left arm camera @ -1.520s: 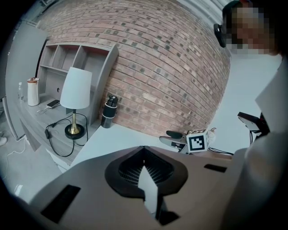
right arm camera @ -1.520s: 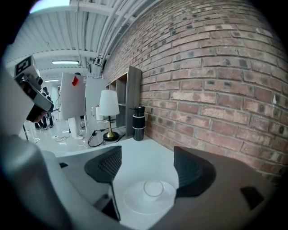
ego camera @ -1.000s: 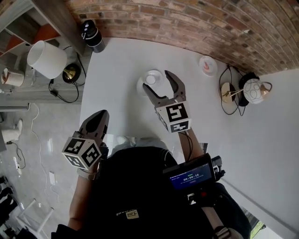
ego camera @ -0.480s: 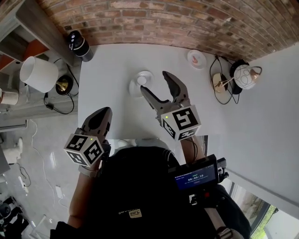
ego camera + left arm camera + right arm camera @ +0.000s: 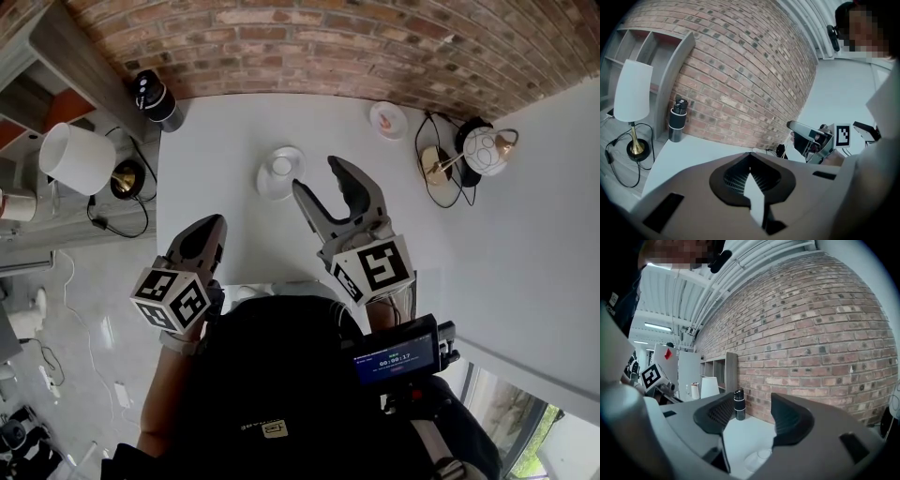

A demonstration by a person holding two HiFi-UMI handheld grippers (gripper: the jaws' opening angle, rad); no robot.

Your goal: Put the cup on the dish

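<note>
The cup (image 5: 281,166) already sits on the dish (image 5: 267,184), far of your pressed-together left gripper (image 5: 211,226), but your right gripper (image 5: 316,173), its empty jaws just narrowed to half-spread, hovers just right of it, where a careless leftward swing could topple it.

The person is wearing a black top (image 5: 262,394) with a small pale logo (image 5: 264,428). The left gripper (image 5: 208,225) and right gripper (image 5: 321,178) are showing grey tapering shells with dark ribbed pads inside. The right one's jaws have just been closing, nothing between them. Directly behind each claw, a white marker cube (image 5: 178,300) is carrying black square patterns. Further behind the right claw, a black device (image 5: 396,352) is glowing with a blue screen.
</note>
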